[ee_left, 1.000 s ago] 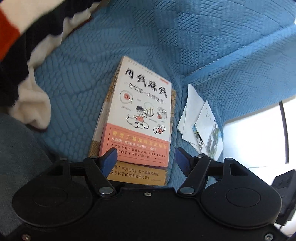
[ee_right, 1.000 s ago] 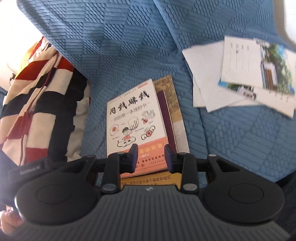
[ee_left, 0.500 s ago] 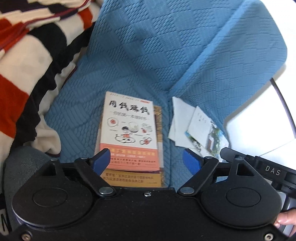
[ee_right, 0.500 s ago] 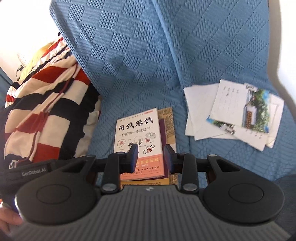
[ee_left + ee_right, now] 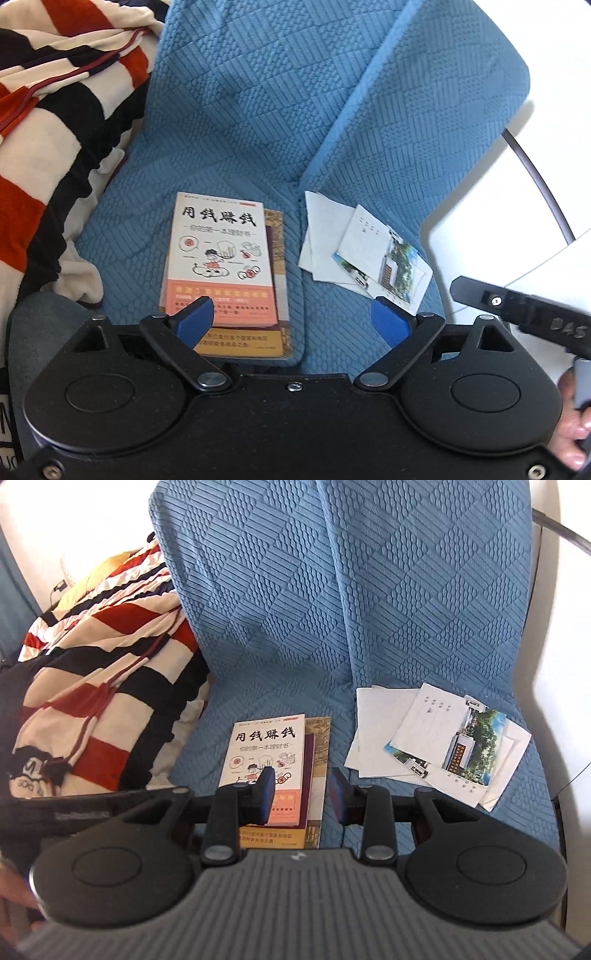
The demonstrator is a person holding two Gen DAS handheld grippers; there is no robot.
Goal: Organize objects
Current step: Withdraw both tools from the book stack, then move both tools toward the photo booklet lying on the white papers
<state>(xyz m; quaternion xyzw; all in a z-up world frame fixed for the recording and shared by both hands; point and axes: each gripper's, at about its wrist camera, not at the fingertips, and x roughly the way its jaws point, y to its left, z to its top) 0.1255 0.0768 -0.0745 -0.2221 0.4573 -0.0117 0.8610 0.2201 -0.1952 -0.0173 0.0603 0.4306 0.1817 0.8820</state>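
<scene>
A stack of books point(image 5: 221, 254) lies on the blue quilted seat, topped by a white and orange paperback point(image 5: 266, 760). To its right sits a loose pile of white papers and postcards point(image 5: 362, 254), also in the right wrist view point(image 5: 436, 746). My left gripper point(image 5: 291, 317) hangs above the seat's front edge; its jaws are opening wide and nothing is between them. My right gripper point(image 5: 303, 792) hovers over the near end of the books, jaws a narrow gap apart and holding nothing.
A red, black and cream striped blanket point(image 5: 55, 147) is heaped at the left of the seat point(image 5: 92, 701). The blue sofa cover point(image 5: 332, 590) runs up the backrest. A bright white surface point(image 5: 517, 221) lies off the seat's right edge.
Both grippers have risen and drawn back from the books, so the stack looks smaller and more backrest shows. The left jaws have spread wider. The right jaws keep the same gap.
</scene>
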